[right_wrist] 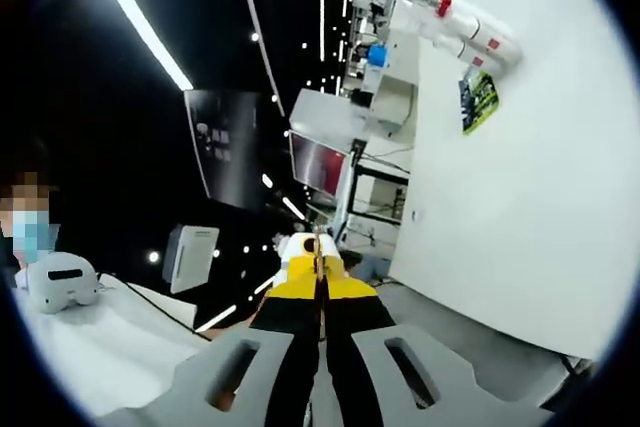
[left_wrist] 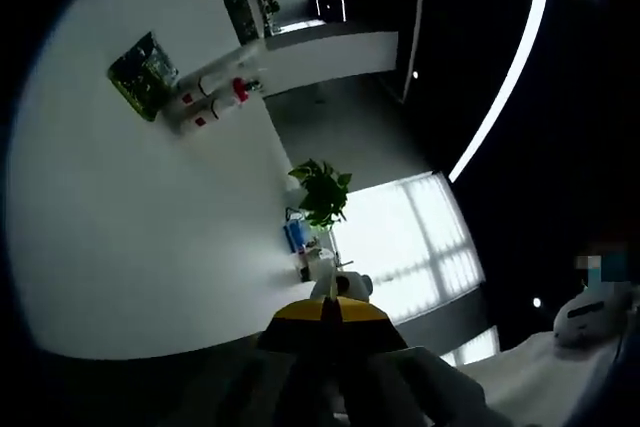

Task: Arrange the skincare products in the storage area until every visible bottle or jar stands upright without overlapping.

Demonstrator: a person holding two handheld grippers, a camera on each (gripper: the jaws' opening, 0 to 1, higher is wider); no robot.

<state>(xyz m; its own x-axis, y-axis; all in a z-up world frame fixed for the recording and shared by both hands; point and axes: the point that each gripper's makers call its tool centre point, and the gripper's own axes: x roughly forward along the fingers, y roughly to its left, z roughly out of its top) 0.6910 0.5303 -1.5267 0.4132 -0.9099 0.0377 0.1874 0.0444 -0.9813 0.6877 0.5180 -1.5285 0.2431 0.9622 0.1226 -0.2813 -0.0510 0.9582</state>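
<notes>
Task looks unstarted: both the left gripper (left_wrist: 330, 315) and right gripper (right_wrist: 318, 247) have jaws closed empty, aimed at a white wall (left_wrist: 130, 237), no skincare products reached

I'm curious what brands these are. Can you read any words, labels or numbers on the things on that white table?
None can be read.
White bottles: red label patches, too small to read.
Green packet: printing blurred, unreadable.
Blue bottle by the plant: too small to tell.
</notes>
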